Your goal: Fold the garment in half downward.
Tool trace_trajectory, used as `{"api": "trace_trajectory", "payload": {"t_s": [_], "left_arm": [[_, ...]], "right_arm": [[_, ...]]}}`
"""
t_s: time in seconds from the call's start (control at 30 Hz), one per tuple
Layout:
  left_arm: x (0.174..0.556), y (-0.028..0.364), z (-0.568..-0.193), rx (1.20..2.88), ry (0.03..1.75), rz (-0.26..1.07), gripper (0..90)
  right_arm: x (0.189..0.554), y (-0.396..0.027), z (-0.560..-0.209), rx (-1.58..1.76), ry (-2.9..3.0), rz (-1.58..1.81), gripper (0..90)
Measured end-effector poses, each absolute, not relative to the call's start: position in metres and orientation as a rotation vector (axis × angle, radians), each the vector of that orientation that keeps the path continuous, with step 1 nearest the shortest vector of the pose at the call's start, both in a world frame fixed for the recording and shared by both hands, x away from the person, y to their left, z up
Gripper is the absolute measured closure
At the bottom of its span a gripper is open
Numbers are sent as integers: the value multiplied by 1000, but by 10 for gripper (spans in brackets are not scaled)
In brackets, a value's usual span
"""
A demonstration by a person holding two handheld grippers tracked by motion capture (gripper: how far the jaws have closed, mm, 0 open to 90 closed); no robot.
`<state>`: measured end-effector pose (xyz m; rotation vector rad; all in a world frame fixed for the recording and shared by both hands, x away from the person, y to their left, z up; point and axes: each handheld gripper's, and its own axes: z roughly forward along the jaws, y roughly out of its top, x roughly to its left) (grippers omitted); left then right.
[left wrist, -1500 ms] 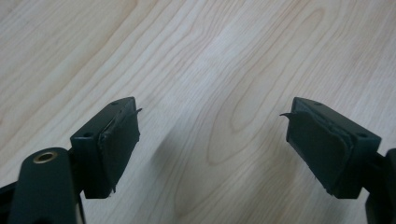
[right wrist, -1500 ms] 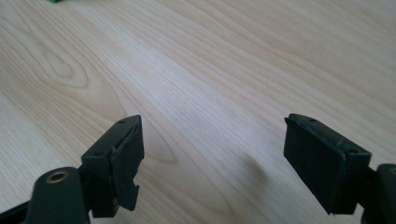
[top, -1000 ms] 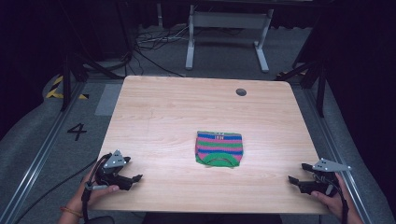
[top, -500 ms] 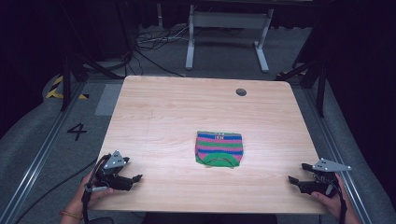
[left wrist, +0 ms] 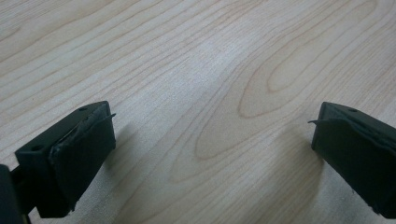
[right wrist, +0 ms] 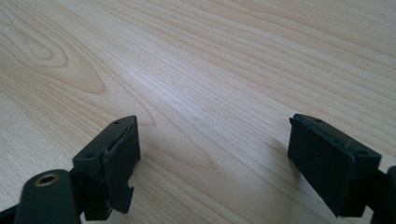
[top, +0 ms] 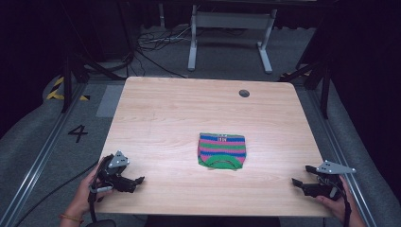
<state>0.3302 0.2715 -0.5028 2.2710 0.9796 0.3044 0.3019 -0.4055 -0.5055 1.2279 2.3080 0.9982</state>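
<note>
Striped knit cloth point(top: 222, 151) lies flat on the wooden table point(top: 179, 118), a bit toward the near edge and slightly right of centre. Bands of blue, pink and green, w/ a green curved trim at its near end (poss. a collar or cuff, too small to tell). Nothing touches it.

Left gripper point(top: 133, 181) sits near the near-left corner, held by the person's left hand point(top: 87, 194), grey plate on top. Jaws spread wide; in the left gripper view point(left wrist: 205, 140) bare wood grain shows between them.

Right gripper point(top: 300, 178) is near the near-right corner, by the right edge, in the right hand point(top: 336, 204). Jaws also wide apart, w/ bare wood between them in the right gripper view point(right wrist: 212, 140).

Both grippers well apart from the cloth. A small dark round hole point(top: 244, 93) marks the table near the far edge, right of centre.
</note>
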Motion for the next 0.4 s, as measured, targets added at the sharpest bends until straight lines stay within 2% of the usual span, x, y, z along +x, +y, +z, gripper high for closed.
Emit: {"api": "trace_trajectory", "payload": {"t_s": [0.4], "left_arm": [[331,267,-503,2258,1016,319,0]], "right_arm": [[302,-406,-505,1229,2308,998,173]]}}
